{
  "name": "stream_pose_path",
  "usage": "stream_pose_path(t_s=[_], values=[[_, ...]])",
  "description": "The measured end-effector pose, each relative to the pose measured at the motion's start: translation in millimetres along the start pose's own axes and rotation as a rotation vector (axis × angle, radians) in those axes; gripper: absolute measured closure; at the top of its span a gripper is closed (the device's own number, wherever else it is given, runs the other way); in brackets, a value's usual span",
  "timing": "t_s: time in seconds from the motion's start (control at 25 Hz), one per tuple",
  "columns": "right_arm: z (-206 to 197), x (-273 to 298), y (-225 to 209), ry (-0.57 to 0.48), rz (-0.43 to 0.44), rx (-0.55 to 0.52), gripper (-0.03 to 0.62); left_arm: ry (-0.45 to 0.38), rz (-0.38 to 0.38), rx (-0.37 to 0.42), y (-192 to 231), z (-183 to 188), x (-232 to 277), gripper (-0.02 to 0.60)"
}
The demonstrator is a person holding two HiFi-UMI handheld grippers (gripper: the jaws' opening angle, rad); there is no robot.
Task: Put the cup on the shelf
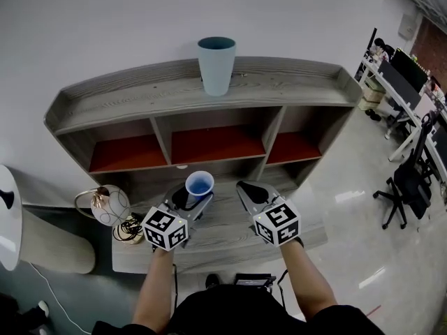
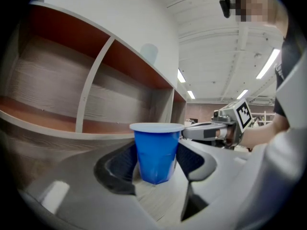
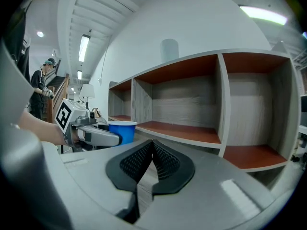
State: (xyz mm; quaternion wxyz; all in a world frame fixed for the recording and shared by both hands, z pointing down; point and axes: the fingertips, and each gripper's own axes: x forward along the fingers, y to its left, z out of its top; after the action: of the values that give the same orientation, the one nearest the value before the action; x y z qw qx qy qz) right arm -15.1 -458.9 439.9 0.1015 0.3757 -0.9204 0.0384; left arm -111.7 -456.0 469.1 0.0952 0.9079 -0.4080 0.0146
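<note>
Open office; a low wood counter point(image 1: 230, 246) fronts the grey shelf point(image 1: 140, 96). The left gripper point(image 1: 198, 199) fingers clamp the blue cup point(image 1: 200, 185) upright over the counter. The right gripper point(image 1: 246, 189) fingers are closed and empty. Judgement: keep the cup level, clear the board edge, and set it in the middle bay point(image 1: 216, 145). A tall pale cup point(image 1: 216, 65) already occupies the top.

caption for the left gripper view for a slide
Left gripper holding a blue cup before the shelf, right gripper shut beside it.
</note>
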Motion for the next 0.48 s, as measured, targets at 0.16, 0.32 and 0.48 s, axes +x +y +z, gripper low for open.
stream_pose_path(t_s=[0.16,0.32,0.48], values=[[2.9,2.1,-5.1,-0.01,0.016,-0.004,0.582,0.0,0.009,0.01,-4.5,2.9,5.3,0.327],[2.3,4.6,-3.6,-0.013,0.037,0.001,0.582,0.004,0.03,0.012,-1.9,3.7,3.0,0.327],[3.2,5.8,-4.3,-0.018,0.046,0.006,0.582,0.004,0.042,0.015,0.8,5.5,2.8,0.327]])
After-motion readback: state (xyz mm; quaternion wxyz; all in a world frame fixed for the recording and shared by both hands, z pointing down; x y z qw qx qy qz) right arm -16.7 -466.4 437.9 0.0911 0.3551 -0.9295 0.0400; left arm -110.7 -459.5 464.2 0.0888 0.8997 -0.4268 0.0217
